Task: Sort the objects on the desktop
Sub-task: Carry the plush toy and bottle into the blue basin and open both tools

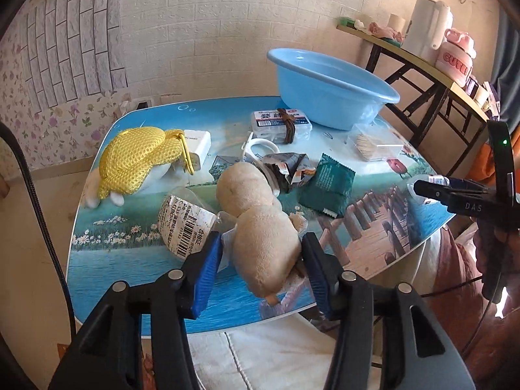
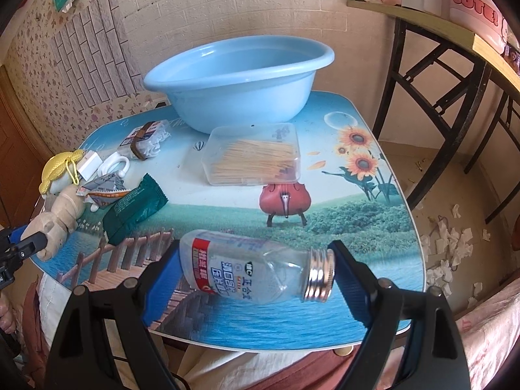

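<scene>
Sorting is only just starting, I think: the blue basin (image 2: 240, 81) is looking empty, and the toothpick box (image 2: 252, 156), green packet (image 1: 326, 185) and yellow toy (image 1: 136, 159) are all lying on the table (image 2: 341, 227). My left gripper (image 1: 261, 260) is squeezing the tan plush toy (image 1: 263, 243) at the table's near edge. My right gripper (image 2: 256, 276) is holding the clear bottle (image 2: 256, 269) end to end, jaws wide.

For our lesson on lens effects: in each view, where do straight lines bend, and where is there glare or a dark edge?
Left wrist view: the brick wall bows outward, black vignette fills the corners, and the blue basin carries a soft sheen. Right wrist view: the table edge curves, and the bottle cap glints brightly.
</scene>
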Available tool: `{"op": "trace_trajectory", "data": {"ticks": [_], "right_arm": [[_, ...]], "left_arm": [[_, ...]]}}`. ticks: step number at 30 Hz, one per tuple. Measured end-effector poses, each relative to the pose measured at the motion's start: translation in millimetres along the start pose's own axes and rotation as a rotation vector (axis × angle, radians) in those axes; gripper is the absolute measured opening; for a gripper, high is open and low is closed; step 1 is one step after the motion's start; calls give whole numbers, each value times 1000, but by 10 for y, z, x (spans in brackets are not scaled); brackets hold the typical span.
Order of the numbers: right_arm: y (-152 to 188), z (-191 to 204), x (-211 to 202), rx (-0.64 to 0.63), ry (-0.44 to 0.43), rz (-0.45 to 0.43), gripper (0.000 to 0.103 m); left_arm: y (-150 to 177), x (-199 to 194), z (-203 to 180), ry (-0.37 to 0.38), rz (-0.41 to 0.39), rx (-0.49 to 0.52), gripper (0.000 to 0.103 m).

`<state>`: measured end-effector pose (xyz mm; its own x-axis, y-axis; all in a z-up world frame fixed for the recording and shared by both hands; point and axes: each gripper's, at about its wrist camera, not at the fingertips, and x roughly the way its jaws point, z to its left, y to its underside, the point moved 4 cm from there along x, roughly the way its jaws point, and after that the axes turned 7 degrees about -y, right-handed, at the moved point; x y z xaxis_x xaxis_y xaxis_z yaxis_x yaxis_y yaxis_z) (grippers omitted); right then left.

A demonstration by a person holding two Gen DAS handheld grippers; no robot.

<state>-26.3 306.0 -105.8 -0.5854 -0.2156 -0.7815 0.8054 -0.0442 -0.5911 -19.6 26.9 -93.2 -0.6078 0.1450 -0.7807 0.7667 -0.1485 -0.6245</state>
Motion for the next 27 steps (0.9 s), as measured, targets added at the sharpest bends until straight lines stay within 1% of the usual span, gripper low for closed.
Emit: {"op": "trace_trajectory", "data": {"ticks": [2, 5, 7, 10, 13, 17, 18, 22, 25, 27], "right_arm": [[6, 17, 0, -7, -1, 0, 88], [19, 38, -1, -4, -7, 3, 88], [25, 49, -7, -7, -6, 3, 88], [41, 62, -10, -9, -12, 5, 88], [58, 52, -7, -6, -11, 9, 88], [89, 8, 11, 7, -3, 20, 88], [95, -3, 15, 9, 1, 21, 88], [100, -20, 28, 10, 4, 24, 88], [85, 0, 33, 0, 3, 23, 88], [77, 25, 36, -10, 3, 15, 88]], "left_arm": [[8, -10, 1, -17, -1, 9, 65], [-2, -94, 9, -5, -15, 7, 73], [8, -142, 19, -1, -17, 9, 76], [60, -172, 30, 12, -3, -2, 76], [136, -170, 1, 68, 35, -48, 76], [175, -199, -163, 128, 37, -50, 76], [167, -181, -209, 132, 39, -45, 77], [91, -23, -291, 84, 55, -27, 76], [26, 106, -304, 80, 70, -46, 76], [-5, 183, -320, 61, 73, -39, 76]]}}
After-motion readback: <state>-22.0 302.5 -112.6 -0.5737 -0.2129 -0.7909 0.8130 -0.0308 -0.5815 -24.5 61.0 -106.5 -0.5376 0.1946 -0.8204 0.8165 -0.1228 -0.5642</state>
